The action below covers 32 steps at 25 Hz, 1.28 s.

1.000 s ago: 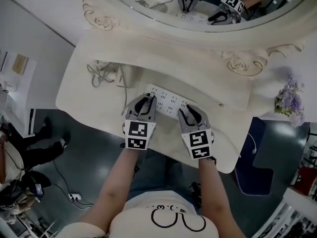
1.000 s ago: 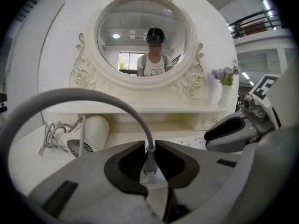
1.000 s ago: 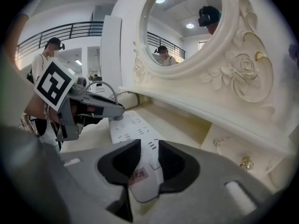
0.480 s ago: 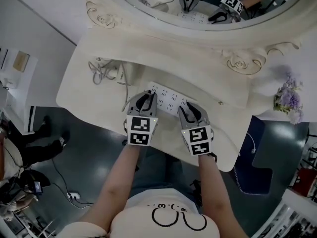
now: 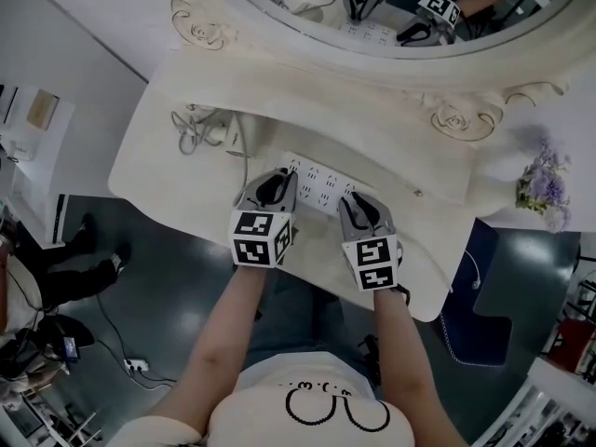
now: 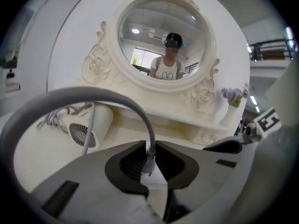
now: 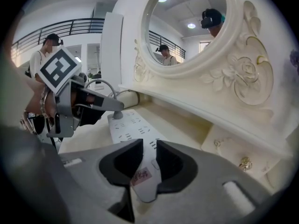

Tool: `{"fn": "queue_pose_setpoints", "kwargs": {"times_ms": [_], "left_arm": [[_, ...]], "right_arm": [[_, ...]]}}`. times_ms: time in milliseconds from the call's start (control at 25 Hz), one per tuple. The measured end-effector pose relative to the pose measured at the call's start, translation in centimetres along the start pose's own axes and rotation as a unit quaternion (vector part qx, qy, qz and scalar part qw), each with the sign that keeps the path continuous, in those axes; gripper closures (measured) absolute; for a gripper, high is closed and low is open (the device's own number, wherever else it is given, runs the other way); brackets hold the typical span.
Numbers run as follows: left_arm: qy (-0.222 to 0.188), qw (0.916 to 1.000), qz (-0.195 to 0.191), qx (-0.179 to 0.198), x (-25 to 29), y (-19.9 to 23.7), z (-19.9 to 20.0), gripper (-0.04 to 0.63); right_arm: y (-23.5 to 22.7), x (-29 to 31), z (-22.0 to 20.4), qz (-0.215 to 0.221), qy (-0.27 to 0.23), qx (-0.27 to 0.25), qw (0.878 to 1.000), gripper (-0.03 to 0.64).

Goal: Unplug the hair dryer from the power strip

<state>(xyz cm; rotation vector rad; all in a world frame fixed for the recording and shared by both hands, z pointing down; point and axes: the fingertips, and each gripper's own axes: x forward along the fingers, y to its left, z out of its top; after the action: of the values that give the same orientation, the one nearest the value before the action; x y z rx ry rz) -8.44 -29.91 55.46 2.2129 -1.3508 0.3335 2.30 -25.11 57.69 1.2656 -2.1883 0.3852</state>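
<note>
at the left end of the power strip (image 5: 321,192), pinches the grey plug (image 6: 149,161) by its neck in the left gripper (image 5: 272,187), probably to draw it straight out, not yet free of the strip. at the strip's right end, sets the right gripper (image 7: 149,148) with jaws just closing to a slim gap, strip showing between them, likely to pin it against that tug. past the strip's left end, leaves the hair dryer (image 6: 91,125) lying untouched.
</note>
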Motion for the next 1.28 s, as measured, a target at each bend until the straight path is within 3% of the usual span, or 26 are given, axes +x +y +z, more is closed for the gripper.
{"fn": "queue_pose_setpoints", "kwargs": {"times_ms": [40, 80, 160, 240, 320, 400, 520, 680, 1080, 1280], "left_arm": [[-0.002, 0.9999, -0.002, -0.014, 0.0, 0.1, 0.1, 0.54], [0.0, 1.0, 0.001, -0.004, 0.0, 0.1, 0.0, 0.538], [0.014, 0.9966, 0.013, 0.079, 0.0, -0.2, -0.3, 0.549], [0.028, 0.9858, 0.025, 0.164, 0.0, -0.4, -0.5, 0.551], [0.036, 0.9777, 0.032, 0.204, 0.0, -0.5, -0.7, 0.551], [0.037, 0.9782, 0.033, 0.202, -0.1, -0.4, -0.8, 0.551], [0.036, 0.9847, 0.027, 0.169, -0.1, -0.1, -1.0, 0.551], [0.035, 0.9845, 0.021, 0.171, 0.0, -0.1, -1.0, 0.549], [0.046, 0.9835, 0.003, 0.175, 0.0, -0.2, -1.2, 0.546], [0.055, 0.984, -0.009, 0.169, 0.0, -0.4, -1.0, 0.546]], "right_arm": [[0.0, 0.0, 0.0, 0.001, 0.0, 0.0, 1.0, 0.528], [0.0, 0.0, 0.0, 0.003, 0.0, 0.0, 1.0, 0.528], [0.1, 0.0, 0.0, 0.005, 0.003, 0.002, 1.0, 0.528], [0.0, 0.0, 0.0, 0.005, 0.008, 0.004, 1.0, 0.529], [0.1, 0.0, 0.1, 0.002, 0.013, 0.002, 1.0, 0.531], [0.2, 0.1, 0.1, 0.001, 0.015, 0.0, 1.0, 0.535], [-0.1, 0.1, -0.1, 0.013, 0.019, 0.01, 1.0, 0.534], [-0.3, 0.2, 1.1, 0.034, -0.002, 0.02, 0.999, 0.569], [2.8, 2.0, 1.8, 0.122, 0.049, -0.103, 0.986, 0.492], [3.4, 2.5, 1.7, 0.155, 0.078, -0.105, 0.979, 0.489]]}}
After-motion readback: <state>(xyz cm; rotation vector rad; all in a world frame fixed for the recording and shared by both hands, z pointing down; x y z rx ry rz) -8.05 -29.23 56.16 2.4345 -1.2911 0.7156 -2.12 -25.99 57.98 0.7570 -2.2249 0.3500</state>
